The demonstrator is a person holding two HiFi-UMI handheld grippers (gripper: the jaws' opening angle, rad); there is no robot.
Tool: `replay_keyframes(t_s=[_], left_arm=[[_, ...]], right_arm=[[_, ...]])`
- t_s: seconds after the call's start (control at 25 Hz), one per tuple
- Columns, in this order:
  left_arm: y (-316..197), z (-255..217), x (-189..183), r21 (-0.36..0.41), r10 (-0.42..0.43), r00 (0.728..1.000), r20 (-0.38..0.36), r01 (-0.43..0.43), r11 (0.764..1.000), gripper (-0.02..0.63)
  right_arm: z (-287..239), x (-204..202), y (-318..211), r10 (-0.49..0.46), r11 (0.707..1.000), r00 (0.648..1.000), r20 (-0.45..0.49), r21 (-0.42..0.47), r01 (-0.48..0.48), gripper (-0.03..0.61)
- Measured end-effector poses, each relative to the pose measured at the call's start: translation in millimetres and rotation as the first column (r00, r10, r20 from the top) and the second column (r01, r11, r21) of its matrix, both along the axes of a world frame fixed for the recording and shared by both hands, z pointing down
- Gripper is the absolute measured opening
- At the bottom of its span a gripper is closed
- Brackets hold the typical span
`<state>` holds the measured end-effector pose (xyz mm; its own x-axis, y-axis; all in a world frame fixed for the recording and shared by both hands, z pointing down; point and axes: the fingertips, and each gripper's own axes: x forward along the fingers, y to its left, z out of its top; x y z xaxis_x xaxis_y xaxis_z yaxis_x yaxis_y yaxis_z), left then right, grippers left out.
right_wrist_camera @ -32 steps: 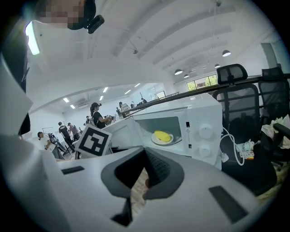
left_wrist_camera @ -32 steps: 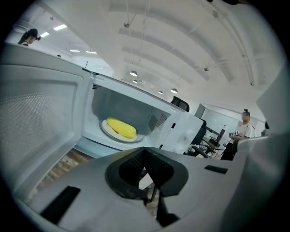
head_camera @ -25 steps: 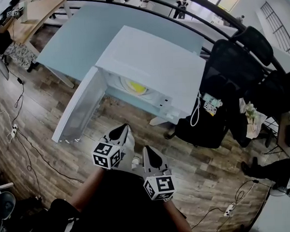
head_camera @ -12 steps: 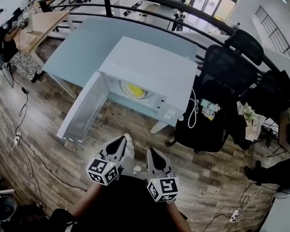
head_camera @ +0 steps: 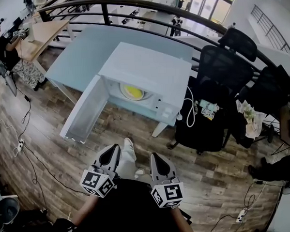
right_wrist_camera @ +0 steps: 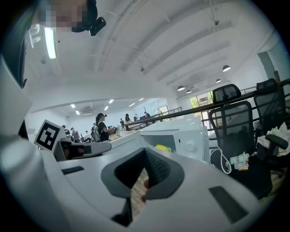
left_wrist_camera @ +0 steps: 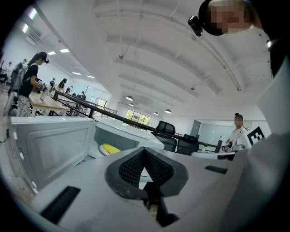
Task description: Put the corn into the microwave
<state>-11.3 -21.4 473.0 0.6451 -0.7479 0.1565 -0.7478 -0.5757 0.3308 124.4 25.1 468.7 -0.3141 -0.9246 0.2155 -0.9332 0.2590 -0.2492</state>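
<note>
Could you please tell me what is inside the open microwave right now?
Inside the microwave, whose door hangs open, a yellow corn lies on a round white plate. The microwave's top covers the rear and right of the cavity, so anything there cannot be seen.

Jaws together: left hand-held gripper [head_camera: 115, 147], right hand-held gripper [head_camera: 153, 156].

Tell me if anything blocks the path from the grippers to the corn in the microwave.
Nothing visible does. The microwave has its door swung open to the left, the corn lies inside, and only floor separates the opening from the left gripper and right gripper.
</note>
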Motion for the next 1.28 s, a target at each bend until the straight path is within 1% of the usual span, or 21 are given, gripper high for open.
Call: replay_keyframes(t_s=[0.28,0.56,0.76,0.84,0.96,1.12,1.28], left_arm=[[20.0,-23.8,-13.3,0.060,-0.009,1.000,0.021,0.008,0.998,0.002],[35.7,-21.2,-25.8,0.057,-0.018,0.999,0.029,0.017,0.998,0.002],[39.9,-30.5,-31.2,0.093,-0.025,0.998,0.055,0.020,0.995,0.002],[41.3,-31.4,-33.1,0.104,-0.024,0.998,0.062,0.017,0.994,0.003],[44.7,-29.5,-34.3,0.093,-0.018,0.999,0.051,0.013,0.996,0.003],[50.7,-23.3,-33.6,0.082,-0.006,0.998,0.057,0.001,0.997,0.002],[54.4,-21.6,-32.5,0.084,-0.005,0.999,0.053,0.000,0.996,0.003]], right_arm=[[-12.0,-3.9,12.0,-0.009,1.000,1.000,0.022,0.027,0.008,0.008],[-19.7,-2.2,17.8,0.007,0.999,0.999,0.038,0.034,-0.009,0.008],[-32.2,-6.3,19.0,0.012,0.997,1.000,0.014,0.070,-0.013,0.008],[-36.6,-8.5,20.7,0.011,0.997,1.000,0.010,0.071,-0.012,0.008],[-36.1,-12.9,24.5,-0.001,0.998,1.000,0.007,0.069,0.001,0.008],[-33.0,-15.6,31.6,-0.009,0.998,1.000,-0.004,0.066,0.009,0.008],[-31.7,-15.6,35.2,-0.008,0.998,1.000,-0.015,0.068,0.009,0.008]])
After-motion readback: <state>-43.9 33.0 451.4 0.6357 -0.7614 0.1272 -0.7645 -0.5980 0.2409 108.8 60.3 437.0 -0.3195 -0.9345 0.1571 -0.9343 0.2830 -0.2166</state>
